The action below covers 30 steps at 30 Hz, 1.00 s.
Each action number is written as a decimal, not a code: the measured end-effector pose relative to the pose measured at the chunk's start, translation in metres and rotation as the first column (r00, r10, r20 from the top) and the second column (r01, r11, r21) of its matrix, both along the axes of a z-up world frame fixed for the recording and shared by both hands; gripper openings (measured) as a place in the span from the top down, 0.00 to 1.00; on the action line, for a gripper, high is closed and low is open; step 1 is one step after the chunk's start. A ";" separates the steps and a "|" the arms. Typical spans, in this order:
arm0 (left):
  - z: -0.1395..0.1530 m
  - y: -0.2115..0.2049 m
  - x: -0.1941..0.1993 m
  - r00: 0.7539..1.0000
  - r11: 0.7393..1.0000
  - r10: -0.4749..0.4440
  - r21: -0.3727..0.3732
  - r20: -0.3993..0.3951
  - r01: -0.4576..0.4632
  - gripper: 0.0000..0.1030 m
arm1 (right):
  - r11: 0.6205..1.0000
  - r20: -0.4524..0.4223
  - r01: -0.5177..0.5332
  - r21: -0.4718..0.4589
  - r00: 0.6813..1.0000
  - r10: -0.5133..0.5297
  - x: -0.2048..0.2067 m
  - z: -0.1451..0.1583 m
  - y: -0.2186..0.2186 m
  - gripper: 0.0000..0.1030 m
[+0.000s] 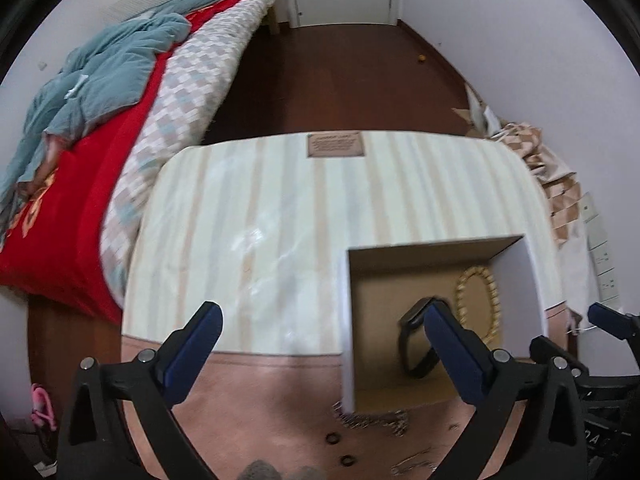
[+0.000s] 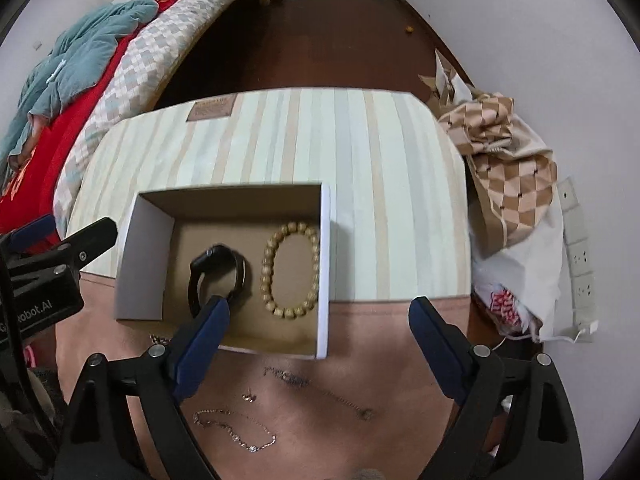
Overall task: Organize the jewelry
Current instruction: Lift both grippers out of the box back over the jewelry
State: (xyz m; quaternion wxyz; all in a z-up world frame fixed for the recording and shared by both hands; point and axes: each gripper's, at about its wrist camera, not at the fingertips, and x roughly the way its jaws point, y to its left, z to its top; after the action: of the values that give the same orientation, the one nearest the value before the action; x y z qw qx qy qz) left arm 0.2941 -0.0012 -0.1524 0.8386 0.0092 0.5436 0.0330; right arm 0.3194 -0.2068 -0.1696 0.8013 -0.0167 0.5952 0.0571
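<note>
An open cardboard box (image 2: 144,256) sits on the striped table cover (image 2: 360,168). Inside it lie a black watch (image 2: 218,276) and a wooden bead bracelet (image 2: 290,270). The box (image 1: 346,320), watch (image 1: 416,344) and bracelet (image 1: 478,300) also show in the left wrist view. In front of the box lie a thin silver chain (image 2: 236,428), a dark chain (image 2: 320,390) and a small earring (image 2: 249,397). Two small dark rings (image 1: 332,438) lie on the brown strip. My right gripper (image 2: 320,312) is open and empty above the box's near edge. My left gripper (image 1: 324,320) is open and empty left of the box.
A bed with red and teal bedding (image 1: 80,128) stands to the left. A checkered cloth bag (image 2: 504,152) and a power strip (image 2: 580,256) lie at the table's right edge. Dark wooden floor (image 2: 320,40) lies beyond the table.
</note>
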 end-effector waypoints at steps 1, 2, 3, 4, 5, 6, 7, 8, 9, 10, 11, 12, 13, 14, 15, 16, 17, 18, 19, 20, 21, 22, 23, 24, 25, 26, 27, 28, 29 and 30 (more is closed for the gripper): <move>-0.001 0.001 -0.004 1.000 1.000 0.004 0.009 0.003 -0.004 0.00 | 1.000 -0.002 0.005 -0.002 1.000 -0.005 -0.002 -0.001 0.000 0.10; 0.000 0.001 -0.008 1.000 1.000 0.008 0.020 0.009 -0.008 0.00 | 1.000 0.002 0.010 -0.006 1.000 -0.010 -0.005 -0.002 0.001 0.10; 0.001 0.001 -0.011 1.000 1.000 0.010 0.030 0.015 -0.011 0.00 | 1.000 0.007 0.012 -0.011 1.000 -0.012 -0.008 -0.002 0.001 0.10; 0.002 0.002 -0.015 1.000 0.999 0.012 0.037 0.021 -0.013 0.00 | 1.000 0.015 0.017 -0.019 1.000 -0.017 -0.012 -0.002 0.001 0.10; 0.004 0.002 -0.018 1.000 0.999 0.015 0.038 0.027 -0.016 0.00 | 1.000 0.020 0.020 -0.023 1.000 -0.020 -0.013 -0.001 0.003 0.09; 0.007 0.002 -0.021 0.999 0.999 0.016 0.040 0.034 -0.018 0.00 | 0.999 0.027 0.023 -0.024 0.999 -0.022 -0.017 0.001 0.004 0.09; 0.010 0.002 -0.024 0.999 0.999 0.018 0.045 0.044 -0.020 0.00 | 0.999 0.031 0.024 -0.025 0.999 -0.023 -0.019 0.003 0.006 0.08; 0.013 0.002 -0.027 0.998 0.998 0.019 0.052 0.053 -0.022 0.00 | 0.999 0.039 0.029 -0.025 0.999 -0.028 -0.023 0.006 0.006 0.08; 0.015 0.001 -0.030 0.998 0.998 0.021 0.058 0.058 -0.024 0.00 | 0.999 0.042 0.031 -0.022 0.999 -0.030 -0.025 0.008 0.008 0.07; 0.019 0.001 -0.034 0.998 0.998 0.019 0.065 0.067 -0.023 0.00 | 0.999 0.044 0.033 -0.023 0.999 -0.032 -0.028 0.011 0.009 0.07; 0.023 0.001 -0.038 0.997 0.998 0.016 0.066 0.075 -0.021 0.00 | 0.999 0.051 0.036 -0.026 0.998 -0.034 -0.032 0.014 0.010 0.07; 0.026 0.001 -0.041 0.996 0.997 0.016 0.069 0.083 -0.022 0.00 | 0.999 0.063 0.036 -0.031 0.997 -0.034 -0.037 0.019 0.011 0.07; 0.030 0.002 -0.045 0.996 0.997 0.017 0.072 0.091 -0.024 0.00 | 0.999 0.068 0.037 -0.032 0.997 -0.035 -0.040 0.022 0.011 0.07; 0.033 0.003 -0.048 0.995 0.997 0.016 0.071 0.097 -0.023 0.00 | 0.999 0.078 0.041 -0.033 0.996 -0.039 -0.045 0.027 0.011 0.07; 0.037 0.004 -0.053 0.994 0.997 0.016 0.072 0.107 -0.024 0.00 | 0.999 0.086 0.044 -0.030 0.995 -0.041 -0.049 0.032 0.010 0.07; 0.042 0.004 -0.059 0.993 0.997 0.016 0.071 0.118 -0.024 0.00 | 0.999 0.092 0.046 -0.029 0.995 -0.043 -0.051 0.036 0.010 0.07; 0.047 0.004 -0.064 0.991 0.997 0.014 0.071 0.130 -0.023 0.00 | 0.998 0.105 0.052 -0.030 0.993 -0.048 -0.057 0.043 0.009 0.07; 0.050 0.004 -0.069 0.990 0.997 0.012 0.072 0.141 -0.022 0.00 | 0.998 0.114 0.054 -0.032 0.992 -0.050 -0.061 0.047 0.008 0.07; 0.055 0.004 -0.074 0.989 0.997 0.011 0.073 0.150 -0.022 0.00 | 0.998 0.127 0.056 -0.036 0.991 -0.051 -0.066 0.054 0.007 0.07; 0.058 0.005 -0.078 0.988 0.997 0.010 0.070 0.157 -0.022 0.00 | 0.998 0.139 0.057 -0.039 0.989 -0.051 -0.071 0.060 0.008 0.07; 0.063 0.005 -0.084 0.986 0.998 0.009 0.065 0.168 -0.020 0.00 | 0.997 0.151 0.057 -0.042 0.987 -0.050 -0.076 0.066 0.008 0.07; 0.067 0.005 -0.090 0.984 0.998 0.009 0.067 0.179 -0.021 0.00 | 0.997 0.158 0.057 -0.043 0.986 -0.050 -0.079 0.071 0.007 0.07; 0.071 0.006 -0.095 0.982 0.997 0.011 0.071 0.190 -0.025 0.00 | 0.997 0.166 0.057 -0.046 0.985 -0.049 -0.084 0.076 0.008 0.07; 0.075 0.006 -0.100 0.980 0.997 0.012 0.071 0.199 -0.027 0.00 | 0.997 0.178 0.061 -0.050 0.983 -0.051 -0.090 0.082 0.008 0.07; 0.079 0.007 -0.105 0.978 0.997 0.013 0.068 0.208 -0.027 0.00 | 0.997 0.190 0.062 -0.054 0.981 -0.051 -0.095 0.088 0.007 0.07; 0.081 0.008 -0.109 0.977 0.997 0.014 0.067 0.214 -0.030 0.00 | 0.996 0.201 0.061 -0.064 0.978 -0.047 -0.101 0.093 0.008 0.07; 0.084 0.009 -0.114 0.975 0.997 0.019 0.068 0.223 -0.035 0.00 | 0.996 0.215 0.062 -0.070 0.976 -0.046 -0.107 0.097 0.009 0.07; 0.087 0.010 -0.118 0.973 0.997 0.021 0.068 0.230 -0.038 0.00 | 0.995 0.224 0.064 -0.072 0.974 -0.047 -0.110 0.101 0.011 0.07; 0.090 0.011 -0.122 0.971 0.997 0.024 0.070 0.237 -0.042 0.00 | 0.995 0.235 0.064 -0.072 0.971 -0.045 -0.116 0.106 0.012 0.07; 0.092 0.011 -0.127 0.969 0.996 0.027 0.071 0.244 -0.045 0.00 | 0.996 0.243 0.063 -0.068 0.969 -0.045 -0.122 0.110 0.012 0.07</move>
State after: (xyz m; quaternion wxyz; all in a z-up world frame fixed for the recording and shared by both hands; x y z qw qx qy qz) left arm 0.1669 0.0102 -0.0604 0.8971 0.0273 0.4354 0.0698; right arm 0.1977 -0.1947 -0.0594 0.8677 -0.0376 0.4956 0.0103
